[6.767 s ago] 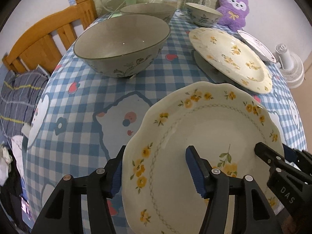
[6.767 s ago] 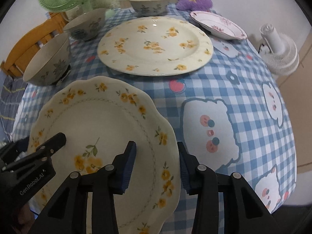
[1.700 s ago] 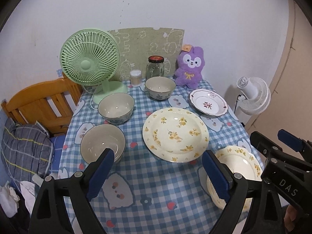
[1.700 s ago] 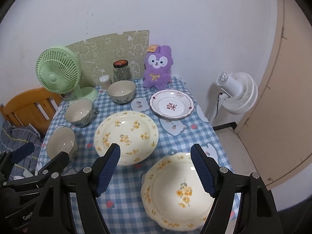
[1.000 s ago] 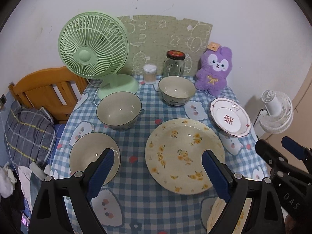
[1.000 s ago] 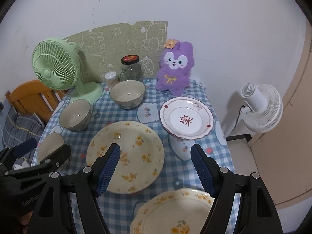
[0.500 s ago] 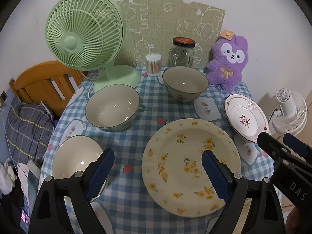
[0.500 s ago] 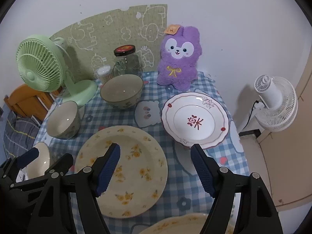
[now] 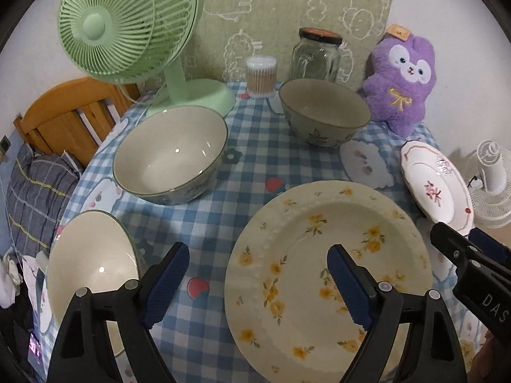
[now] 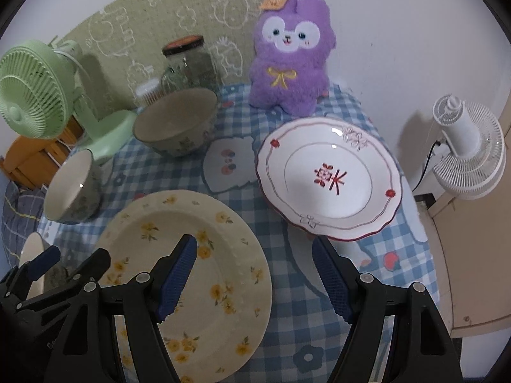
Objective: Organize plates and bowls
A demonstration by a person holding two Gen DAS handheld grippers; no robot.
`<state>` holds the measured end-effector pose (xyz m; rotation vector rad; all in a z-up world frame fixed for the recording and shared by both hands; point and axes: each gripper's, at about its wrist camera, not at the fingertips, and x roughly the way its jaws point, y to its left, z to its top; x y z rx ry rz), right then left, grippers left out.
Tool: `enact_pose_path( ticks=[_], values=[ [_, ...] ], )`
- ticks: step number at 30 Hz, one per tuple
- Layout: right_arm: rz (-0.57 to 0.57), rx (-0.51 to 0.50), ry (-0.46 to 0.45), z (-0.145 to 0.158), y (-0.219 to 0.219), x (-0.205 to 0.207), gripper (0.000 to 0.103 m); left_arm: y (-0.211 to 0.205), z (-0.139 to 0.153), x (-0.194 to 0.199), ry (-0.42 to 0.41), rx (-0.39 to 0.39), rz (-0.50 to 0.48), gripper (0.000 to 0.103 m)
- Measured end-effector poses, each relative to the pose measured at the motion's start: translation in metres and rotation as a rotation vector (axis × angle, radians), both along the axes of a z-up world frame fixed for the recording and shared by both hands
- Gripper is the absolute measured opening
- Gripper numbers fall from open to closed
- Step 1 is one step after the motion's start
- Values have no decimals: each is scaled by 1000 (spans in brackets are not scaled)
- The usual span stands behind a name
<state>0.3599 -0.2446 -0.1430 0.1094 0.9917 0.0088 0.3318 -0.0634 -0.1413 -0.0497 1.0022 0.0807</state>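
Note:
On the blue checked tablecloth lies a large round yellow-flower plate (image 9: 303, 239) (image 10: 230, 255). To its right is a white plate with a red rim (image 9: 431, 182) (image 10: 329, 178). Three grey-green bowls stand at left: a near one (image 9: 89, 261), a middle one (image 9: 169, 156) (image 10: 70, 185) and a far one (image 9: 322, 111) (image 10: 175, 121). My left gripper (image 9: 257, 252) hovers over the flower plate's left rim; its jaws are closing slightly and touch nothing. My right gripper (image 10: 254, 243) hangs open above the gap between the two plates, holding nothing.
A green desk fan (image 9: 127, 22), a cotton-swab tub (image 9: 260, 73), a glass jar (image 9: 316, 54) and a purple plush toy (image 9: 399, 79) line the table's far edge by the wall. A wooden chair (image 9: 73, 111) stands at left and a white fan (image 10: 463, 146) on the floor at right.
Both grippers have sunk and moved forward over the table, so the dishes loom larger. The scalloped flower plate they held earlier and set down near the front edge has left both views.

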Motion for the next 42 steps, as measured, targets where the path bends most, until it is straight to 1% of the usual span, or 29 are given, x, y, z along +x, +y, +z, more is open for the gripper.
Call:
enact_pose_path(
  ticks=[8, 13, 15, 19, 21, 31, 35, 37, 39, 42],
  values=[
    [19, -2, 47, -26, 5, 7, 77, -2, -24, 8, 52, -12, -12, 82],
    [22, -3, 75, -38, 6, 10, 77, -3, -28, 9, 45, 13, -12, 80],
    [26, -3, 88, -43, 7, 11, 71, -5, -30, 10, 41, 30, -21, 78],
    [35, -1, 106, -50, 8, 13, 68, -9, -34, 11, 45, 53, -42, 77],
    [40, -3, 110, -51, 9, 15, 67, -10, -35, 12, 49, 58, -45, 76],
    [54, 3, 133, -55, 14, 18, 66, -2, -31, 18, 53, 88, -33, 76],
    [62, 3, 136, -55, 15, 19, 66, -2, -30, 23, 58, 81, -36, 76],
    [66, 5, 138, -55, 15, 19, 64, -4, -29, 25, 58, 89, -41, 74],
    [64, 14, 134, -54, 15, 19, 59, -6, -29, 27, 62, 85, -49, 72],
    [76, 20, 135, -54, 17, 19, 59, -6, -33, 31, 81, 75, -52, 66]
  ],
)
